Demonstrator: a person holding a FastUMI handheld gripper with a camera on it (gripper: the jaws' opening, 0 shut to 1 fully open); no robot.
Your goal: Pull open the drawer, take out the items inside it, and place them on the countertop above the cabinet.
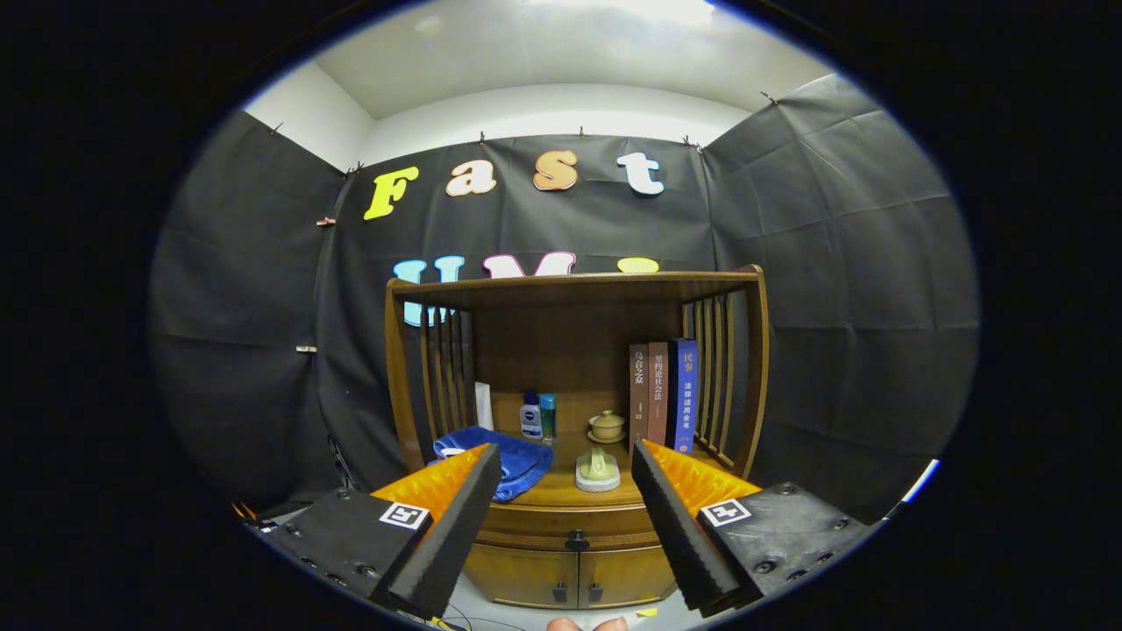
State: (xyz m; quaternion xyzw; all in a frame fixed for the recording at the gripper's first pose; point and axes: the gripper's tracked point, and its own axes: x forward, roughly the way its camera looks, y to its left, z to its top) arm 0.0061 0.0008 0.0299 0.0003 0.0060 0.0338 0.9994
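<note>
Straight ahead, low in the frame's centre, the shallow brown wooden drawer (574, 521) with its small dark knob (576, 541) lies between and beyond the gripper (565, 482) fingers, spread wide and empty; the wooden countertop (548, 491) sits just above.

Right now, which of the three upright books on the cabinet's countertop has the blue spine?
The outermost book, nearest the right slatted side. The other two beside it have brown spines. The open gripper is short of the cabinet, holding nothing.
</note>
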